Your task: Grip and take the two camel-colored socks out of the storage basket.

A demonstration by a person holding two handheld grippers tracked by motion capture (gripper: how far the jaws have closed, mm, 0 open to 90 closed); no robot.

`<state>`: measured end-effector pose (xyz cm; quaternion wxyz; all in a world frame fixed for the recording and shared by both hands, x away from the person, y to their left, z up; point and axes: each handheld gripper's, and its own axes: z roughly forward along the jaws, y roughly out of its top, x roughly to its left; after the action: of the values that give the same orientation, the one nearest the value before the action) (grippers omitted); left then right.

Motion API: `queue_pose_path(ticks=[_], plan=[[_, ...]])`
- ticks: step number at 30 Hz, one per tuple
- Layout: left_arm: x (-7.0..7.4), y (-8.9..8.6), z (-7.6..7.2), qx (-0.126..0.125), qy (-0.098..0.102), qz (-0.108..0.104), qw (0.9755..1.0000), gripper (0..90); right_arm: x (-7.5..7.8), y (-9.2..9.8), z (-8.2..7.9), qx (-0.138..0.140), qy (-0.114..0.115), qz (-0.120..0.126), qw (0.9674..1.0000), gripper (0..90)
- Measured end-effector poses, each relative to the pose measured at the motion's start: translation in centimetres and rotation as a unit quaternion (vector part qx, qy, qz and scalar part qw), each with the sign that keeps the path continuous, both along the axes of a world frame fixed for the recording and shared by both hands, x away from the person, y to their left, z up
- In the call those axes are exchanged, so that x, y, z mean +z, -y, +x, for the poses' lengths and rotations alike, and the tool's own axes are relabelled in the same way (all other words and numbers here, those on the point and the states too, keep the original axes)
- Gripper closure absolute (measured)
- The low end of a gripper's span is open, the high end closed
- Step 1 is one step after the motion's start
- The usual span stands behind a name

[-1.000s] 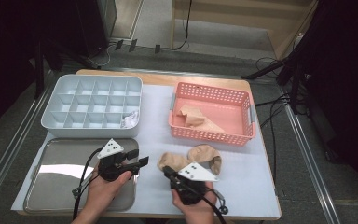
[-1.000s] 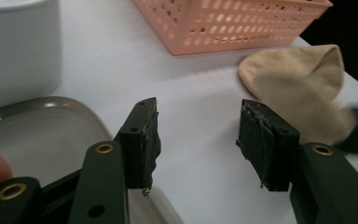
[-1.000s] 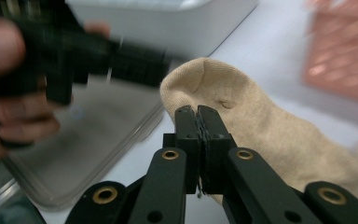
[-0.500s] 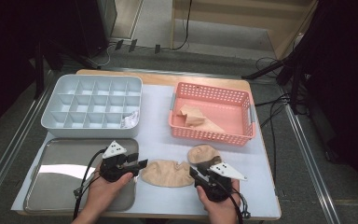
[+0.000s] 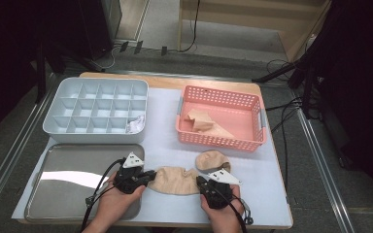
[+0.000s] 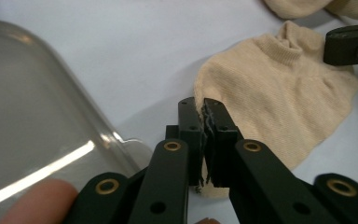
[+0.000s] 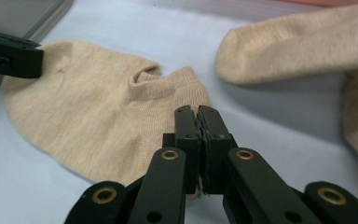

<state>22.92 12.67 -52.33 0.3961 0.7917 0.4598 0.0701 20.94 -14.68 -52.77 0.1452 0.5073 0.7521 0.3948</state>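
Beige sock (image 5: 176,180) pinched at both ends near the tabletop's front edge.

The left hand-held gripper (image 6: 204,122) has just closed on the sock's toe edge and the right hand-held gripper (image 7: 197,125) on its heel end, jaws clamped on fabric. The sock looks light, limp and stretchy, not fragile; it will likely sag between grips, so the two ends are the sensible holds. It lies on a smooth white sheet (image 5: 165,141), between the steel tray (image 5: 73,167) and a second sock (image 5: 212,160); dark floor and cables surround the tabletop.
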Motion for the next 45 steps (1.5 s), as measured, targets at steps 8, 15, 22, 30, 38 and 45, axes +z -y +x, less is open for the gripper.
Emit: queue_pose_path(ticks=[8, 15, 22, 30, 38, 45], plan=[[0.1, 2.1, -0.8, -0.035, -0.008, -0.018, 0.9992, 88.3, 0.7, 2.5, -2.2, -0.01, -0.019, 0.005, 0.9998, 88.8], [0.3, 2.5, -1.2, -0.032, -0.004, -0.037, 0.9988, 69.3, 1.7, 5.0, -2.9, -0.028, 0.01, 0.033, 0.999, 74.9], [0.6, 1.4, -0.7, -0.015, 0.0, -0.05, 0.9986, 62.1, 5.5, 6.5, -0.8, -0.089, 0.099, 0.031, 0.9906, 61.9], [0.6, 0.9, -0.7, -0.012, 0.004, -0.053, 0.9985, 62.6, 4.3, 0.0, 3.7, 0.008, 0.047, -0.008, 0.9988, 65.1], [0.9, -0.1, -0.6, -0.001, 0.006, -0.065, 0.9978, 62.6, 0.9, -1.6, 5.5, -0.018, -0.009, -0.06, 0.998, 85.9], [1.2, -0.8, -0.4, 0.009, 0.011, -0.072, 0.9973, 63.0, 2.4, -4.4, 5.2, 0.008, -0.005, -0.015, 0.9998, 89.5]])
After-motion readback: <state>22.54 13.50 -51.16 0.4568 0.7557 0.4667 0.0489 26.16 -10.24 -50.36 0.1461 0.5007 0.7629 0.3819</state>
